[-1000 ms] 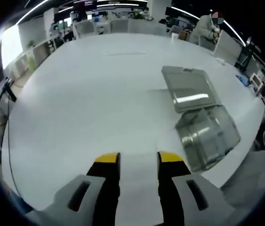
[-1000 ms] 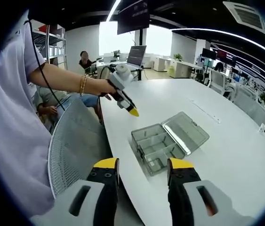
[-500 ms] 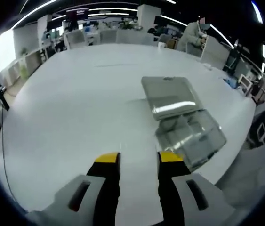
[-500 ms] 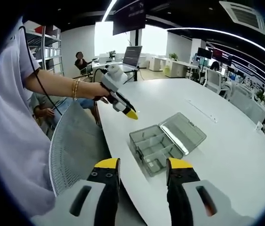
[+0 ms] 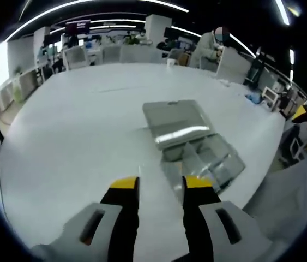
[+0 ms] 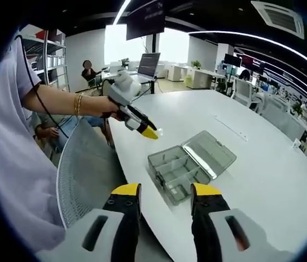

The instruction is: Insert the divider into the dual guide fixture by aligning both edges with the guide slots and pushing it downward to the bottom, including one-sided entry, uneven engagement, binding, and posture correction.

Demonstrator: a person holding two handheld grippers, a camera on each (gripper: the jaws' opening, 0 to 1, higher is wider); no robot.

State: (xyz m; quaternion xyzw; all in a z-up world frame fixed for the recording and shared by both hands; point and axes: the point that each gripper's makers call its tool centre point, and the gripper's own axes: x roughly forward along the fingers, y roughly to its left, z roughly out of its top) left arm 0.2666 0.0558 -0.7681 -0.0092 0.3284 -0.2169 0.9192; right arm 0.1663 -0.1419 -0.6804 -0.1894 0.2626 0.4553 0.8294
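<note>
Two yellow-tipped grippers, left gripper point(image 5: 154, 183) and right gripper point(image 6: 166, 189), jaws parted and empty, above a white table point(image 6: 262, 174) bearing a clear compartment box point(image 6: 176, 173) with lid point(image 6: 208, 153) open, in an open-plan office; no legible writing.

We see the fixture point(image 6: 176, 173) as a clear grey plastic box resting on the white bench point(image 6: 262, 164), close to its near edge. Its hinged lid point(image 6: 208, 154) lies flung fully open, flat on the bench beside the tray. Inside the tray, thin upright walls split the space into several compartments. In the left gripper view the same box point(image 5: 202, 161) sits with its lid point(image 5: 174, 122) on the far side. We cannot tell whether a loose divider is among the walls.
</note>
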